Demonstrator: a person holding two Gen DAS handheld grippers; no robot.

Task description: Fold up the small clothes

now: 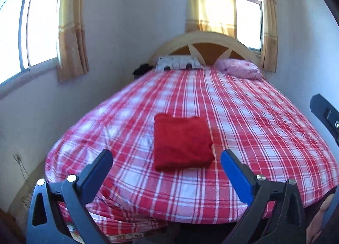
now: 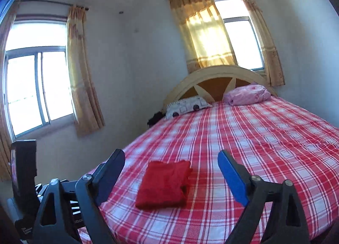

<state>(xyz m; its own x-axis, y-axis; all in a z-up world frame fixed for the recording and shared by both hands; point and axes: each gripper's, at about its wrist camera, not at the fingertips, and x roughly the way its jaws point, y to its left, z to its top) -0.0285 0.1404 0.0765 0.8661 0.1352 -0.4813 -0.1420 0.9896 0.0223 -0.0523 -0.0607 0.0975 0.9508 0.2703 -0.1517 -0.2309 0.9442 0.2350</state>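
Red garment [image 1: 182, 142] lay folded into a flat square on the plaid bedsheet [image 1: 243, 117], toward the foot of the bed, well short of the pillows. Left gripper [image 1: 166, 160] and right gripper [image 2: 171, 159] both hung above and clear of the red garment, jaws spread wide, nothing between them. Fold looked finished. Risk, as I judged it: a careless pass low over the red garment could snag its loose near edge and drag the layers apart; soft bedding would let it slide.
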